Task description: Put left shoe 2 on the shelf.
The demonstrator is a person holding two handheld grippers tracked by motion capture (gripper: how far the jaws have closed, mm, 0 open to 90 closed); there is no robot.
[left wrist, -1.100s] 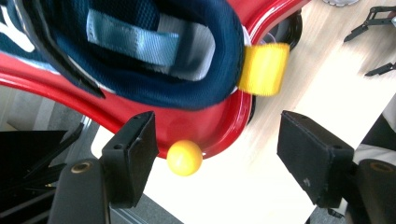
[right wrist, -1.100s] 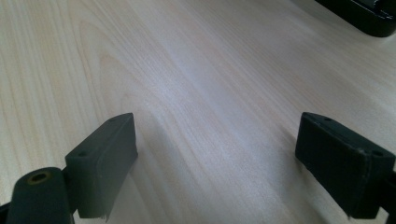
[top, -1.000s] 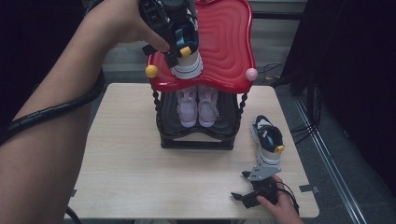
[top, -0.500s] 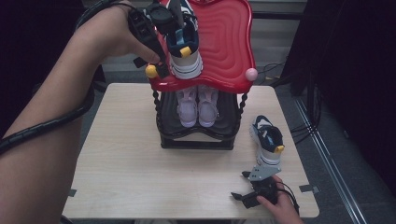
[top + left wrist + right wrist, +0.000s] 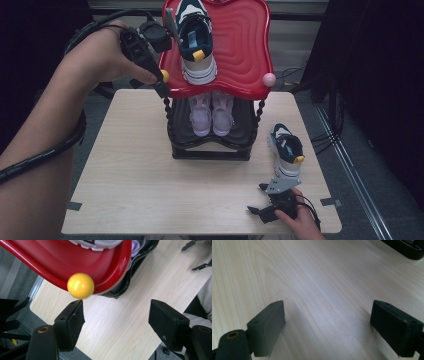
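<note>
Change: Leftward and lower, the left gripper (image 5: 162,82) has drawn off the navy-and-white sneaker (image 5: 196,42) it was above a second ago; the right gripper (image 5: 264,210) has kept its place.
High view: the sneaker stands alone on the red top tray (image 5: 247,50) of the two-tier shoe rack (image 5: 210,145), likely just set there. A pale pair of sneakers (image 5: 212,114) sits on the lower shelf. Its matching sneaker (image 5: 286,155) waits on the wooden table (image 5: 125,170), just ahead of the right gripper.
Left gripper view: jaws apart and empty, below the yellow ball knob (image 5: 80,285) at the tray's corner.
Right gripper view: jaws wide apart over bare tabletop (image 5: 317,290), holding nothing.
Writing: no readable brand or label.
</note>
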